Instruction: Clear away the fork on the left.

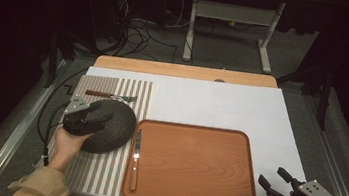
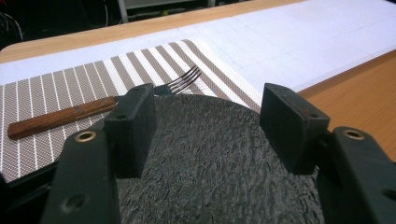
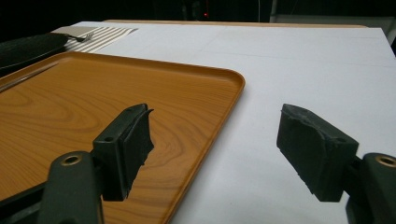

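A dark, rough-textured round plate (image 1: 113, 130) lies on the striped placemat (image 1: 103, 170) at the left. My left gripper (image 1: 101, 116) hovers over the plate's near-left part, open, with the plate (image 2: 210, 168) showing beneath and between its two pads. Beyond the plate, a wooden-handled fork (image 1: 111, 95) rests on the mat, its tines (image 2: 184, 79) pointing right. A wooden-handled knife (image 1: 135, 158) lies along the left inner edge of the orange wooden tray (image 1: 194, 166). My right gripper (image 1: 272, 176) is open just right of the tray's near right corner, nothing between its pads (image 3: 128, 140).
A white sheet (image 1: 242, 106) covers most of the tabletop, with bare wood at the far edge (image 1: 186, 71). The tray (image 3: 93, 102) sits at centre front. Cables and a metal table frame (image 1: 232, 19) stand on the floor beyond.
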`<move>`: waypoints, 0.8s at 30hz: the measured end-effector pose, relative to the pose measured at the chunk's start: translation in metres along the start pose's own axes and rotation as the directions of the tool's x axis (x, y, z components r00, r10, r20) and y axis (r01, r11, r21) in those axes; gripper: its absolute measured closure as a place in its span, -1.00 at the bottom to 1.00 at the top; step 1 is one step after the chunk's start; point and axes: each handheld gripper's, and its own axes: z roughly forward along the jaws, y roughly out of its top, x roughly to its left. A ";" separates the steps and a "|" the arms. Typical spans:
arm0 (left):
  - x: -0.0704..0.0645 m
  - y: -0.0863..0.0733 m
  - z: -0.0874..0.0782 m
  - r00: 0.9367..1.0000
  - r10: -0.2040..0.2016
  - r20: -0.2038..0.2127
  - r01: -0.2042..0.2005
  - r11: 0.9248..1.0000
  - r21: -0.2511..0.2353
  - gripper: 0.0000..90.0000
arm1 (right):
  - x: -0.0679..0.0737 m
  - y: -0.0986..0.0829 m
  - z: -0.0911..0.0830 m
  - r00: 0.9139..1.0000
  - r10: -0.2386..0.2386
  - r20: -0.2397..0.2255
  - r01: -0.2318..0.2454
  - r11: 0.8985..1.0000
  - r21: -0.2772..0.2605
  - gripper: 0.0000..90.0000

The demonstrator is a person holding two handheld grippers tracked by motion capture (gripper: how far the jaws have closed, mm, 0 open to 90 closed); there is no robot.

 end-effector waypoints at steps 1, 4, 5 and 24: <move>0.001 0.000 0.000 1.000 -0.004 -0.003 0.004 1.000 -0.004 -0.25 | 0.000 0.000 0.000 1.000 0.003 0.001 -0.003 1.000 0.001 -0.41; 0.003 0.001 0.002 1.000 -0.009 -0.006 0.009 1.000 0.000 -0.25 | -0.001 0.000 0.000 1.000 0.012 0.007 -0.012 1.000 0.002 -0.41; 0.003 0.001 0.003 1.000 -0.009 -0.006 0.009 1.000 0.003 -0.25 | -0.001 0.000 0.000 1.000 0.012 0.009 -0.012 1.000 0.002 -0.41; 0.012 0.011 0.027 1.000 -0.023 0.008 0.023 0.997 0.079 -0.25 | 0.000 0.000 -0.001 1.000 0.000 0.008 0.000 1.000 -0.003 -0.40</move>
